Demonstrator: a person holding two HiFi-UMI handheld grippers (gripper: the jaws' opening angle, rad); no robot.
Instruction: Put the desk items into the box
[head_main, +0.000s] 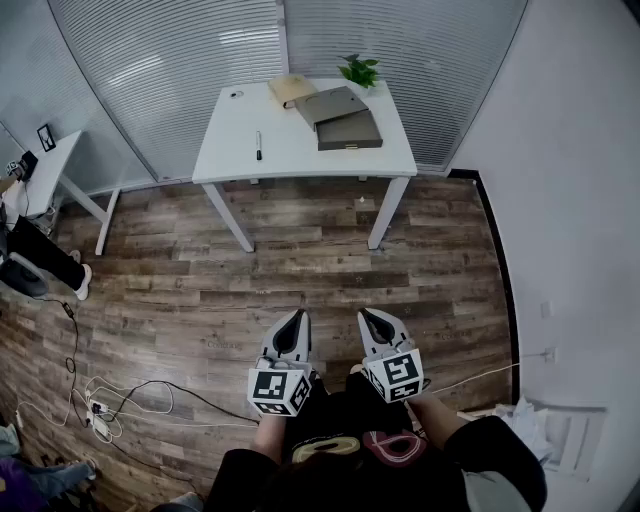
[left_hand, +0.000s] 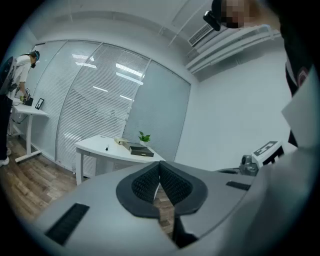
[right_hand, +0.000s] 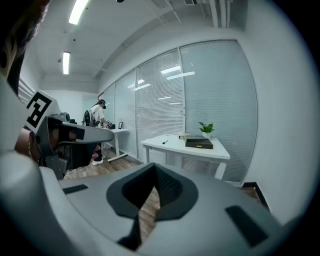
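A white table (head_main: 300, 150) stands far ahead by the blinds. On it lie a black pen (head_main: 258, 145), a tan notebook (head_main: 290, 90), a small round item (head_main: 236, 94) and a dark box (head_main: 350, 131) with its grey lid (head_main: 330, 104) leaning behind it. Both grippers hang close to my body over the wooden floor, well short of the table. The left gripper (head_main: 297, 318) is shut with nothing in it, its pads meeting (left_hand: 160, 172). The right gripper (head_main: 367, 316) is shut and empty too (right_hand: 154, 180). The box (right_hand: 199, 144) and pen (right_hand: 164, 142) show small in the right gripper view.
A potted plant (head_main: 358, 70) sits at the table's back edge. A second desk (head_main: 50, 170) stands at the left, with a person (right_hand: 100, 112) beside it. Cables and a power strip (head_main: 100, 420) lie on the floor at lower left. A wall (head_main: 580, 200) runs along the right.
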